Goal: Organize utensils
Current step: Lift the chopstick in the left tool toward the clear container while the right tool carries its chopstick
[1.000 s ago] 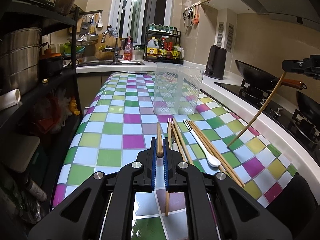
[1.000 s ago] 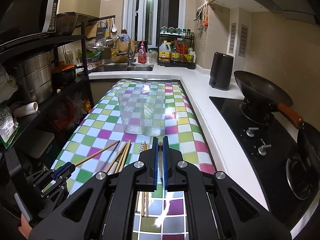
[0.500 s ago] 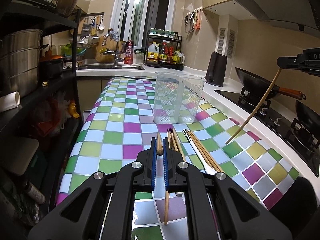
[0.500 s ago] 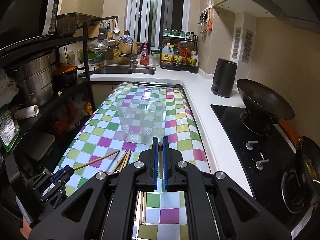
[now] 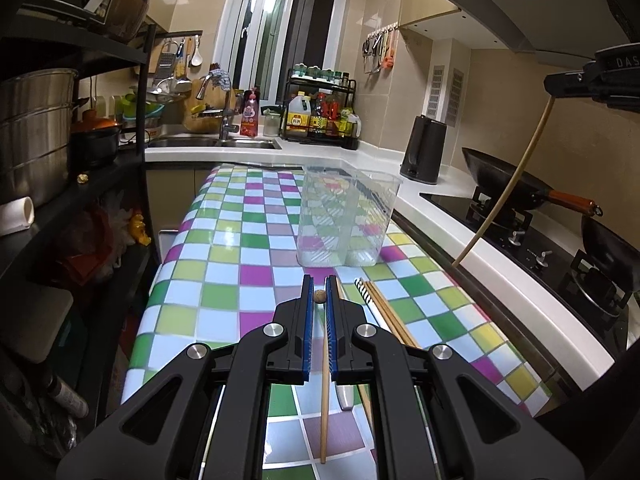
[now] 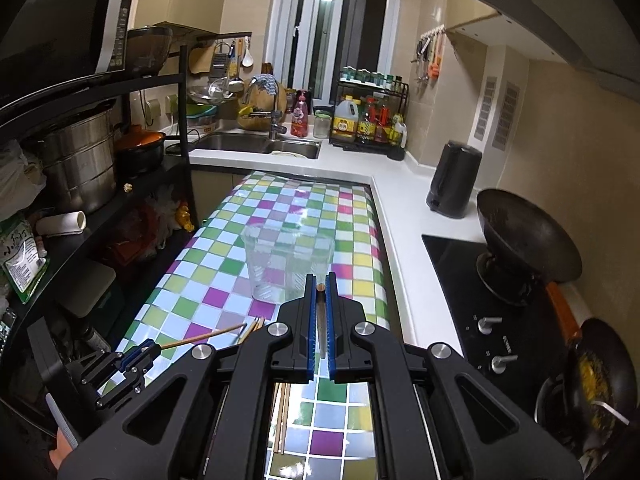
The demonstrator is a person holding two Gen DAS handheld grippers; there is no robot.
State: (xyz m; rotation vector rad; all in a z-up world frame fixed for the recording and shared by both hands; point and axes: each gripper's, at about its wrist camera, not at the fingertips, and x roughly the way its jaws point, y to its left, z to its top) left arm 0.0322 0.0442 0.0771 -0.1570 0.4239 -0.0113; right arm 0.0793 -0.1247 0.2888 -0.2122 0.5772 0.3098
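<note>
My left gripper [image 5: 319, 294] is shut on a wooden chopstick [image 5: 325, 384], held above the checkered tabletop [image 5: 224, 280]. My right gripper [image 6: 320, 288] is shut on another chopstick [image 6: 321, 320], held higher; in the left wrist view it [image 5: 592, 84] hangs at the upper right with its chopstick [image 5: 508, 184] slanting down. A clear plastic holder [image 5: 346, 220] stands upright ahead of both grippers; it also shows in the right wrist view [image 6: 286, 264]. More chopsticks [image 5: 390, 316] and a white spoon with a striped handle [image 5: 366, 300] lie on the table just right of my left gripper.
A black shelf rack [image 5: 80, 168] with steel pots stands on the left. A white counter [image 5: 500, 280] with a stove, wok [image 5: 508, 184] and black kettle [image 5: 424, 156] runs along the right. A sink [image 6: 256, 144] and a bottle rack [image 6: 370, 120] are at the back.
Both grippers rose with their chopsticks. The right one lifted well above the table, so the holder now looks lower and farther. The left chopstick now points almost straight at the camera.
</note>
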